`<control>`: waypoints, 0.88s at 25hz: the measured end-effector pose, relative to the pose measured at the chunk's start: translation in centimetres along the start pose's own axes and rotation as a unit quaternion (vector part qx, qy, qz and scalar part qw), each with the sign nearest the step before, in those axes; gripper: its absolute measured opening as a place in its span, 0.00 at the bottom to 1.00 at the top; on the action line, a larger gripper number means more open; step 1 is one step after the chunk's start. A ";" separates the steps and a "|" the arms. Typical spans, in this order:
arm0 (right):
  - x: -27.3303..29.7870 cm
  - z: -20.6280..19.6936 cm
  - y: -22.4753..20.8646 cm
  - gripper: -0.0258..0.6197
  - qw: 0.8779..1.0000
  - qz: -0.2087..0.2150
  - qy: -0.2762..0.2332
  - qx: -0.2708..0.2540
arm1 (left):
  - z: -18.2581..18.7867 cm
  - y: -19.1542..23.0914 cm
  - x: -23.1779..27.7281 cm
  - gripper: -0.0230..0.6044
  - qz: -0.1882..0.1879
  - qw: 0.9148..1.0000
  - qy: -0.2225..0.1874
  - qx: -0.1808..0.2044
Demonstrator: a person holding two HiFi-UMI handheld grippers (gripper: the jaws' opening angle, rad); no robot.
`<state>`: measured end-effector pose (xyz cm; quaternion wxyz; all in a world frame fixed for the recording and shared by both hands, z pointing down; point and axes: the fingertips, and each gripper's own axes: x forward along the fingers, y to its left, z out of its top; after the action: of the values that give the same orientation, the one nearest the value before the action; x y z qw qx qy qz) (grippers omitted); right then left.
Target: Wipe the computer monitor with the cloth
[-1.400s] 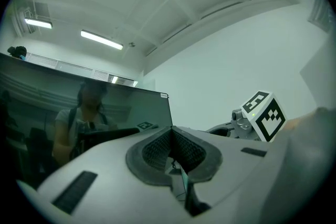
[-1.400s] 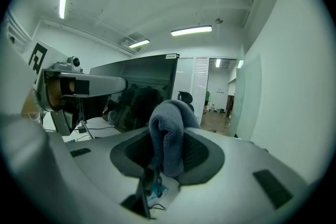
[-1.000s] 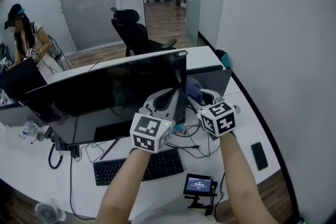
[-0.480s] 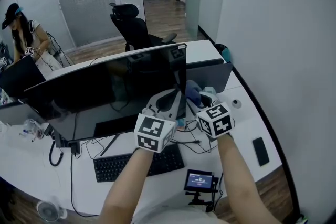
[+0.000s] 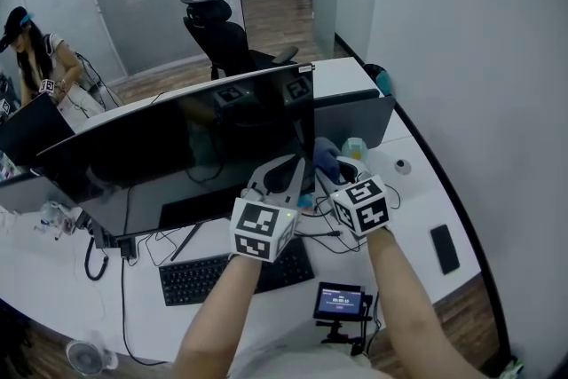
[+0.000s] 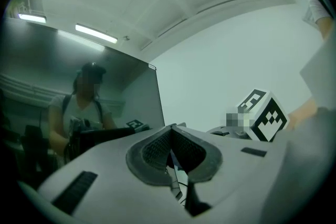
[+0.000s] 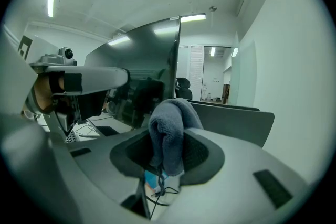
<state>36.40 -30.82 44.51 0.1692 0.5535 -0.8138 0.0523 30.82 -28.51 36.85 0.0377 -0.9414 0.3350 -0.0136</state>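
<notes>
A wide dark monitor [image 5: 177, 151] stands on the white desk [image 5: 417, 200]; its right edge [image 7: 176, 60] shows in the right gripper view. My right gripper [image 5: 327, 162] is shut on a grey-blue cloth [image 7: 167, 131], held just right of the monitor's lower right corner; the cloth [image 5: 325, 153] bulges out past the jaws. My left gripper [image 5: 282, 173] sits beside it, in front of the screen's lower right part, jaws shut with nothing between them [image 6: 170, 147]. The screen [image 6: 89, 107] reflects the person and the grippers.
A black keyboard [image 5: 226, 272] and loose cables [image 5: 333, 235] lie under the monitor. A small screen device on a stand [image 5: 338, 303] sits at the desk's front, a phone [image 5: 444, 248] at the right. A grey partition [image 5: 355, 120] stands behind. A second person [image 5: 35, 67] works at far left.
Both grippers have eased slightly down and toward me, staying side by side at the monitor's lower right corner. The cloth stays held in the right gripper.
</notes>
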 end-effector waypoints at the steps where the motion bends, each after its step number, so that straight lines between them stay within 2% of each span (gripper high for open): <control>1: 0.1 -0.2 0.0 0.24 1.000 0.000 0.001 0.000 | -0.3 -0.1 0.0 0.05 0.000 1.000 0.003 0.004; 6: 0.3 -1.5 0.2 0.24 1.000 -0.003 0.011 0.005 | -1.9 -0.5 0.0 0.05 -0.006 1.000 0.017 0.011; 22: 1.1 -7.5 1.2 0.24 0.997 -0.014 0.052 0.064 | -6.2 -1.9 -0.9 0.05 -0.024 0.997 0.063 -0.033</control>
<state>36.56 -29.34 52.01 0.1759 0.5710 -0.7912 0.1303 30.94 -26.86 43.20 -0.0144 -0.9471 0.3144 -0.0629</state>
